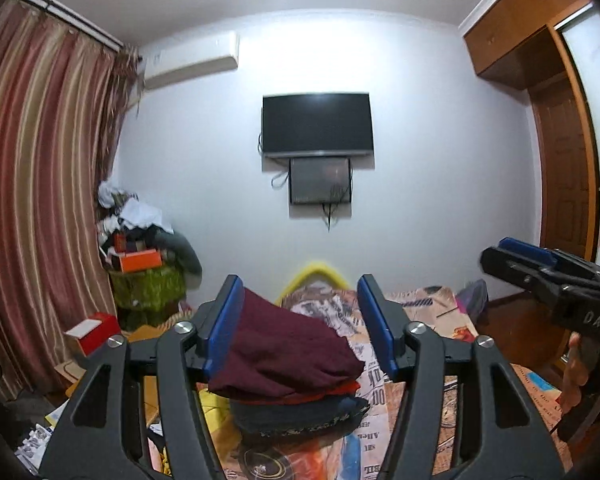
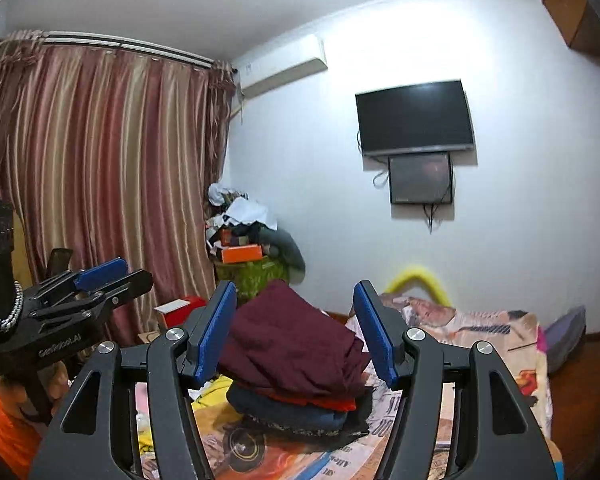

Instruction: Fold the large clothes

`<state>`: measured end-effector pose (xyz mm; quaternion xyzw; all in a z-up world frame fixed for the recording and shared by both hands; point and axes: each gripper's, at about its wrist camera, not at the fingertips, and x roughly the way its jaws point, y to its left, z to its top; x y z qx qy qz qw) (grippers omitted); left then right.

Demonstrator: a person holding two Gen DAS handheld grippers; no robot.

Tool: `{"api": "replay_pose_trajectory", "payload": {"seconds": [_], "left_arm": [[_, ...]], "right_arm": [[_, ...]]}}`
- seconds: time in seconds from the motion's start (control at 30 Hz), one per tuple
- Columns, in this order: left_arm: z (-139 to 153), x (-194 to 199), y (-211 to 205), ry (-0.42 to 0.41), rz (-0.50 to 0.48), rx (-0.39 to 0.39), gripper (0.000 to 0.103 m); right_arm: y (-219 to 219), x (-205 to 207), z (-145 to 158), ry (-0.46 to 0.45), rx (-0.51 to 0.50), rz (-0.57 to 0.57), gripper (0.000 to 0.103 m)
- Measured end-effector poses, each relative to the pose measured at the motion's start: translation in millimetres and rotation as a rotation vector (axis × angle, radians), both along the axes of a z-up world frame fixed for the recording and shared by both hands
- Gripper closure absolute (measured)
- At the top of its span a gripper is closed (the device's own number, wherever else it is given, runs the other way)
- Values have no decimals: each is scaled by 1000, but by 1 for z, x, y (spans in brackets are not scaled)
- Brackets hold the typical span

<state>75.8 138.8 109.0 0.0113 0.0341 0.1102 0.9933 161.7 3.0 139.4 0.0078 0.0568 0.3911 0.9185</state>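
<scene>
Maroon knit fabric tops the stack of folded clothes [image 1: 288, 364], which I take as my reference landmark. The maroon folded garment [image 2: 296, 344] lies on a red layer, which lies on dark blue and black patterned layers. The stack rests on the printed multicolour bedspread [image 2: 480, 332].

I see the left gripper [image 1: 300, 320], black-framed with blue finger pads [image 1: 224, 320], held above and short of the stack. Its fingers stand spread wide with nothing between them; the stack shows through the gap, and I cannot tell whether the left pad touches the maroon cloth.

I see the right gripper [image 2: 296, 324] in the same posture, fingers spread and empty, framing the stack from the stack's right-hand side. In the left wrist view this gripper appears at the right edge [image 1: 540, 272], well apart from the stack.

Beyond the stack, a yellow curved frame [image 1: 312, 276] rises at the far end of the bed. On the white wall behind the stack hangs a black flat television [image 1: 316, 124]. Left of the stack hang striped red-and-beige curtains [image 2: 100, 160], with a cluttered pile of boxes and cloth [image 2: 248, 236] between curtains and stack.
</scene>
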Motion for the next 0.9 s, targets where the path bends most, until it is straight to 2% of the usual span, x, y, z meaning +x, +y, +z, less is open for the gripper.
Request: {"api": "replay_pose_trajectory", "payload": {"seconds": [0.1, 0.17, 0.23, 0.33, 0.43, 0.47, 0.9], "left_arm": [[-5, -14, -10, -23, 21, 9, 36], [-7, -21, -14, -34, 35, 4, 31], [-10, -26, -14, -40, 39, -22, 14], [-14, -35, -15, -57, 56, -40, 1], [-16, -39, -17, -59, 88, -29, 1], [-17, -40, -17, -61, 91, -32, 1], [-31, -45, -18, -39, 109, -61, 1]], "right_arm": [[3, -4, -5, -14, -2, -19, 44], [5, -5, -7, -13, 0, -30, 35], [4, -4, -9, -19, 1, -53, 27], [1, -7, -11, -18, 1, -85, 15], [-1, -4, -12, 12, 7, -83, 7], [-2, -2, -13, 20, 11, -87, 0], [-15, -15, -27, 45, 13, -114, 0]]}}
